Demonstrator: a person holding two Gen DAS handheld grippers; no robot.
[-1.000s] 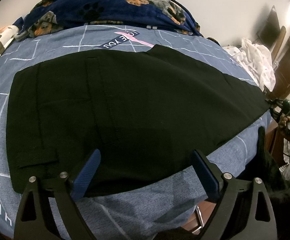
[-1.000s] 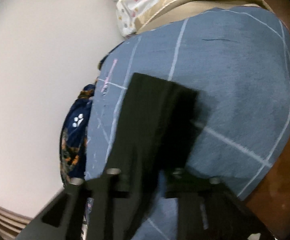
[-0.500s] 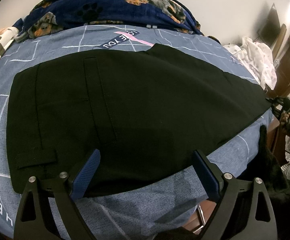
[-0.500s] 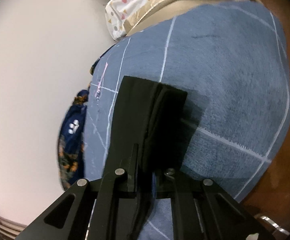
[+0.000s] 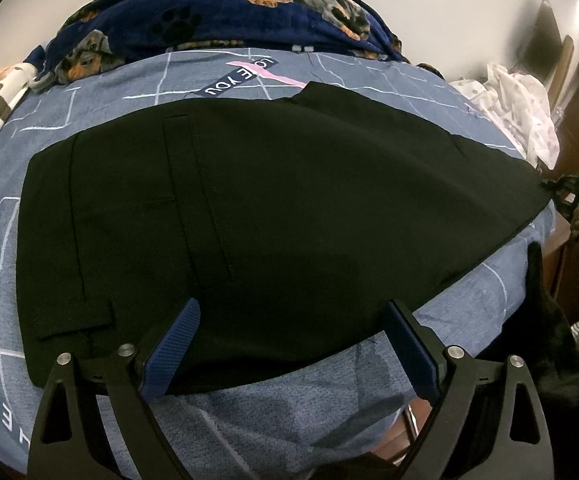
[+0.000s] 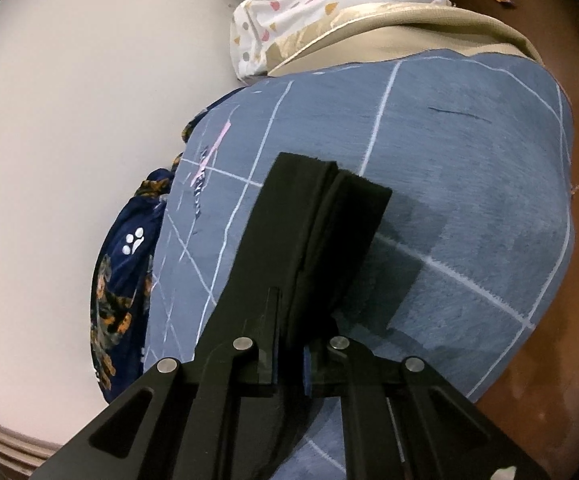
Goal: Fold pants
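Note:
Black pants (image 5: 273, 216) lie spread flat across a blue-grey bedsheet (image 5: 461, 312), waistband to the left, legs running right. My left gripper (image 5: 293, 344) is open and empty, its blue-padded fingers hovering over the near edge of the pants. My right gripper (image 6: 289, 364) is shut on the hem end of the pants (image 6: 313, 216), which it holds lifted a little above the sheet (image 6: 469, 184). The right gripper also shows far right in the left wrist view (image 5: 573, 196), at the leg end.
A navy dog-print blanket (image 5: 225, 12) lies bunched along the far side of the bed. A white patterned cloth (image 5: 513, 100) sits at the right end, also in the right wrist view (image 6: 313, 12). Brown floor (image 6: 577, 320) lies beyond the bed edge.
The right gripper has turned and shifted with the pant hem held in it; the view of the bed has swung. The left gripper and the spread pants have hardly moved.

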